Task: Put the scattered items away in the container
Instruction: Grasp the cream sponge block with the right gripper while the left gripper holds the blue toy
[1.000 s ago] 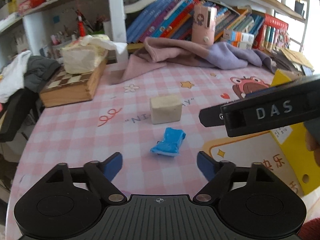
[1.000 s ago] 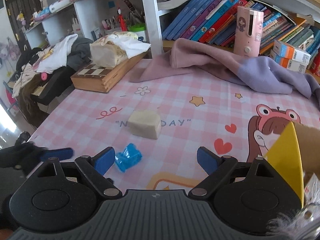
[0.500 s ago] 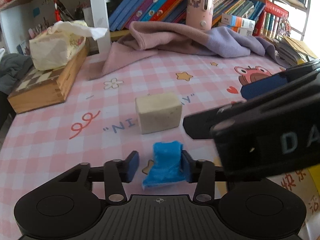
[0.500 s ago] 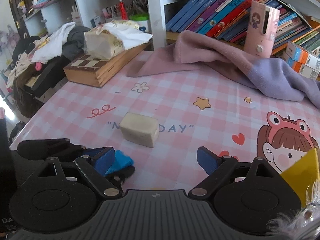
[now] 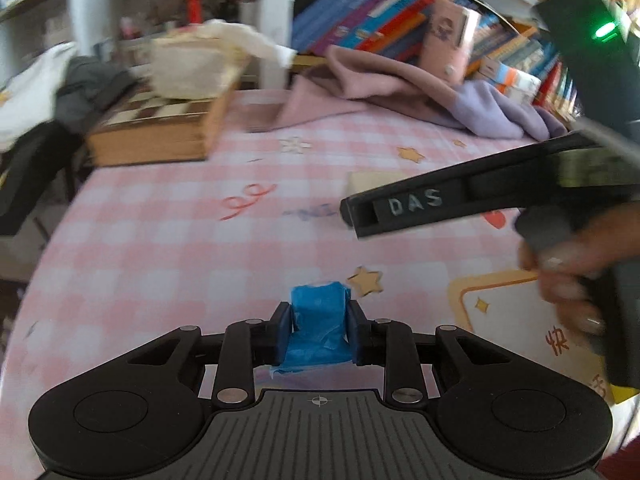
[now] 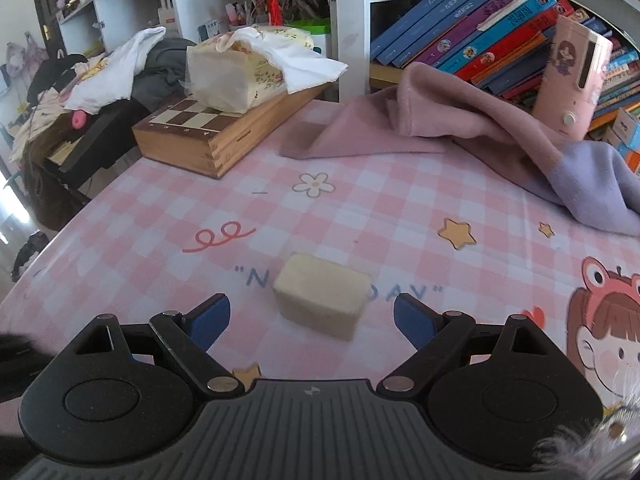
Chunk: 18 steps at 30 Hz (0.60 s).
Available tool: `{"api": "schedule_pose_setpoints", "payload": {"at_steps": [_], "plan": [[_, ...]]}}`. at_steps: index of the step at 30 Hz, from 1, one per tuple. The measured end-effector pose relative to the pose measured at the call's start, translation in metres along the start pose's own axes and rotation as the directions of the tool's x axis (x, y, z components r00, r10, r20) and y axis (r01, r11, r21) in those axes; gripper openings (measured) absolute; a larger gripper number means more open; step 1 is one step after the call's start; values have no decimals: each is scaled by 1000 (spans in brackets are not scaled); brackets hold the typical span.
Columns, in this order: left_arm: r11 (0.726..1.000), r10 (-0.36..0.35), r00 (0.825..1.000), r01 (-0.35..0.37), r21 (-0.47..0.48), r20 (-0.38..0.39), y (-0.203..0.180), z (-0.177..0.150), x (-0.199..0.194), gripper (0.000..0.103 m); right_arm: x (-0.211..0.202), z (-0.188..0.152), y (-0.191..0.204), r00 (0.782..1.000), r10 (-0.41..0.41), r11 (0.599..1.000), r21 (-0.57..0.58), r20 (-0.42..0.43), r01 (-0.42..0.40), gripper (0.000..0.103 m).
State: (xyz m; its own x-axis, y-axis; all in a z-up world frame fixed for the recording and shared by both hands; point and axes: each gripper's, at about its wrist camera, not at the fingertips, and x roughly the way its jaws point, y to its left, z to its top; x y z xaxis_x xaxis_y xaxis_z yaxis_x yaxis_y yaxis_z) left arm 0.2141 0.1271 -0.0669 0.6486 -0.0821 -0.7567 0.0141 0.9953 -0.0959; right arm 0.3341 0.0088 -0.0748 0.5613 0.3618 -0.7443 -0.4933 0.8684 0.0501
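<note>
Your left tongs [image 5: 318,326] are pinching the crumpled blue foil-like wrapper [image 5: 318,320] from both sides, pads flat against it. That side-on hold is probably the safest one for something so light and crushable, since it can't slide out forward. Whether the wrapper is clear of the pink checked table [image 5: 160,248] is hard to tell in the blurred left view.

Your right tongs [image 6: 312,316] are spread wide and hold nothing. The pale cream rectangular block [image 6: 322,294] lies on the table just ahead of them, roughly centred in the gap, so you seem lined up to take it next across its shorter sides.

Count of loose items in sight: one blue wrapper, one cream block, two in all. The container itself isn't clearly shown; a yellow corner at the right edge of the left view may belong to it, but you can't be sure from here.

At the back, one wooden chessboard box [image 6: 212,136] carries one tissue pack [image 6: 236,76], and one pink-and-lilac cloth [image 6: 480,132] is draped by the books.
</note>
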Motion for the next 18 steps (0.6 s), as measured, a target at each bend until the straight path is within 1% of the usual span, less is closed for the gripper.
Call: {"api": "schedule_pose_setpoints", "payload": {"at_steps": [3, 4, 5, 6, 7, 9, 12, 18], "plan": [[999, 23, 1000, -23, -40, -4, 11, -6, -16, 27, 18, 3, 5, 999, -36, 999, -21, -27, 35, 89], [998, 29, 1000, -29, -48, -1, 13, -8, -21, 26, 23, 3, 4, 998, -49, 999, -14, -31, 49, 87], [998, 33, 999, -33, -51, 2, 16, -10, -26, 26, 27, 4, 3, 998, -58, 998, -5, -35, 58, 77], [998, 37, 999, -36, -55, 6, 18, -12, -31, 26, 31, 4, 1, 997, -68, 998, 8, -41, 68, 63], [998, 40, 999, -39, -58, 10, 20, -14, -36, 26, 33, 3, -1, 997, -69, 997, 22, -47, 70, 54], [997, 43, 999, -42, -70, 22, 23, -17, -45, 26, 32, 2, -4, 997, -60, 997, 49, -38, 62, 50], [996, 40, 998, -36, -83, 43, 26, -19, -58, 26, 21, 0, -2, 998, -53, 996, 67, -24, 55, 48], [998, 15, 995, -9, -68, 95, 22, -18, -74, 26, -21, -9, 8, 998, -46, 997, 59, 31, 44, 47]]}}
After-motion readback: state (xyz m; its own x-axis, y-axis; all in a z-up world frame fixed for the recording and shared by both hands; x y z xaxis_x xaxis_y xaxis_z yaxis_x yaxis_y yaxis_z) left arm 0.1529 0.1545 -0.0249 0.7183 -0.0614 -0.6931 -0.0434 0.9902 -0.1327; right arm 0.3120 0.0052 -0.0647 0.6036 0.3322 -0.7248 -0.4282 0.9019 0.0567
